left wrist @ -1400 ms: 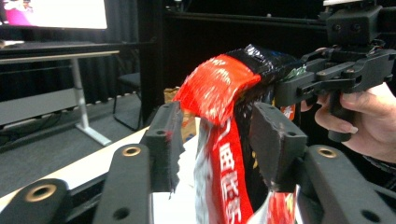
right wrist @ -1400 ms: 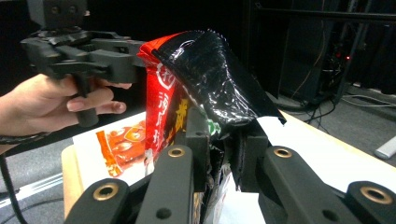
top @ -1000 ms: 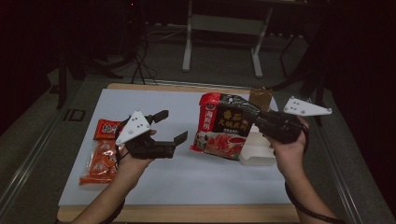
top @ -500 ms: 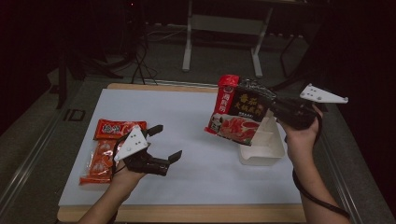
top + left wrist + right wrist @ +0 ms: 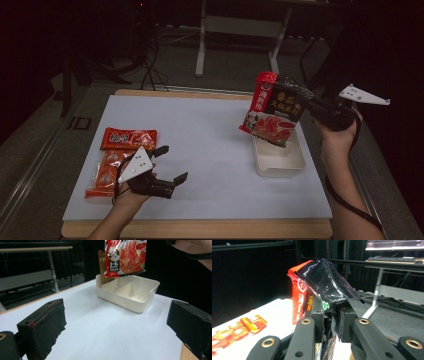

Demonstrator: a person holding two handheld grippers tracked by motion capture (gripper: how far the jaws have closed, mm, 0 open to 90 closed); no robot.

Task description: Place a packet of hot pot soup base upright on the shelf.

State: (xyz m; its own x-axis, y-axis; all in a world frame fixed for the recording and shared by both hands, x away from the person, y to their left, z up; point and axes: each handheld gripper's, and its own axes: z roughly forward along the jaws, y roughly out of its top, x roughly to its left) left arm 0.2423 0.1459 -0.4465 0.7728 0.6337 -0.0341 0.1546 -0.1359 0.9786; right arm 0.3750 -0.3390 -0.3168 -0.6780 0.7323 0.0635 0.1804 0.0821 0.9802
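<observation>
A white table top [image 5: 210,165] on a wooden base carried every item, with a dark floor and a metal frame behind it. The largest item in play was a red and black soup-base packet [image 5: 275,110], held in the air above a white two-compartment tray [image 5: 280,160] that sat at the table's right side; in the left gripper view the packet [image 5: 125,256] hung over the tray's far end [image 5: 130,293], clear of its rim, with a brown packet [image 5: 101,262] standing just behind that far wall. The right gripper [image 5: 312,106], carried in the person's right hand [image 5: 337,137], was clamped on the packet's black upper edge; in the right gripper view its pads pressed the crumpled foil [image 5: 329,287] flat between them, so the jaws stood almost together. The left gripper [image 5: 170,170] lay low over the table's near left part, in the person's left hand [image 5: 132,192]. Its jaws had just been opening and stood spread wide, with bare table between them and nothing touched; the left gripper view showed one black finger [image 5: 45,322] at each side of the frame. Just to its left lay two orange-red snack packets [image 5: 117,155], flat on the table, touching each other, well apart from the tray
</observation>
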